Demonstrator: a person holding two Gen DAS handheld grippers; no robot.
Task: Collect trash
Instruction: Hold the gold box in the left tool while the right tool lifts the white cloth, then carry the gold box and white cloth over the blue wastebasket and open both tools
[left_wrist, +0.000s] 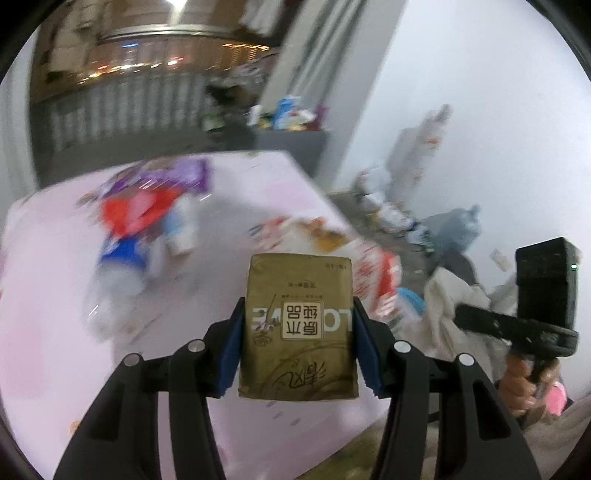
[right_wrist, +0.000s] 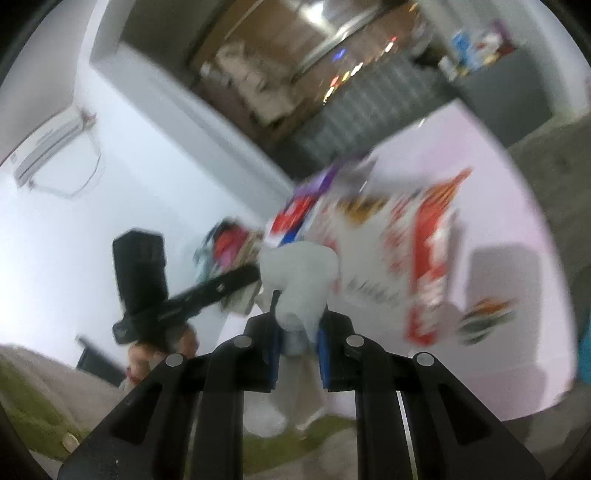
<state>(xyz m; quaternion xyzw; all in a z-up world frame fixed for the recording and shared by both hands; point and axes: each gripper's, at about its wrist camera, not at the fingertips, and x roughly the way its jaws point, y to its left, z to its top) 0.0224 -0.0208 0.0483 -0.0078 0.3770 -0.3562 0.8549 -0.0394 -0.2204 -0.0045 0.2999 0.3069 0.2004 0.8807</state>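
Trash, left to right: gold tissue pack (left_wrist: 298, 326) clamped between left gripper (left_wrist: 299, 343) pads, long axis pointing straight out ahead of fingers, over pink table (left_wrist: 48, 332). Loose wrappers (left_wrist: 147, 206) lie beyond fingertips, up-left. Right gripper (right_wrist: 298, 341) pinches white plastic bag (right_wrist: 299, 273), bag bulging forward past tips, more hanging below. Judgement: pack must travel right, toward bag.

Upside-down "原木纯品" label and partly hidden Latin letters "LO…E" on the gold tissue pack (left_wrist: 299, 328).
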